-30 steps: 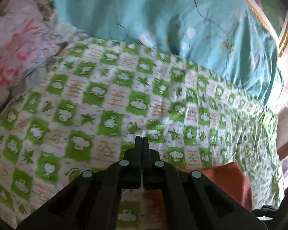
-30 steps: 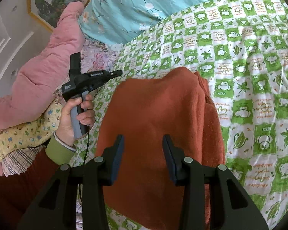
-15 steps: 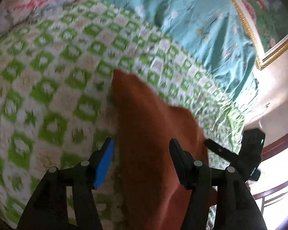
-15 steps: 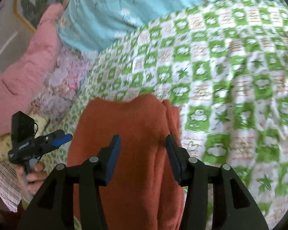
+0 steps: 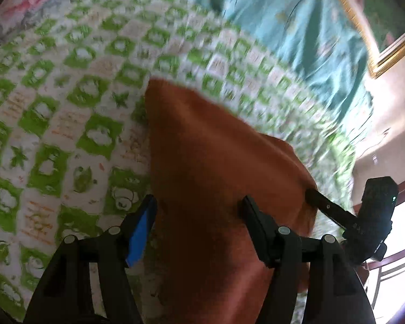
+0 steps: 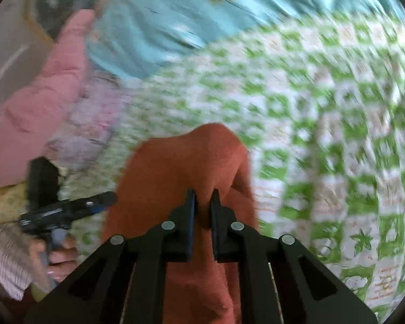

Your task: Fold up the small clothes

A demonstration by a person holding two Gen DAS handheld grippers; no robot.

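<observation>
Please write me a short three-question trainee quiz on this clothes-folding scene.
1. True or false: the right gripper is shut on the orange cloth.
2. The left gripper is: A) open, B) shut on the cloth, C) out of view.
3. What pattern has the sheet under the cloth?

Key: 1 true; 2 A; 3 green and white checks.

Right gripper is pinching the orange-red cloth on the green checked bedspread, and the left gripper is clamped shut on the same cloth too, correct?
Not quite. The left gripper is open: in the left wrist view its jaws have just been opening and stand apart astride the orange-red cloth, pads not pressing it. The rest holds: the right gripper is pinching the cloth on the green checked bedspread.
</observation>
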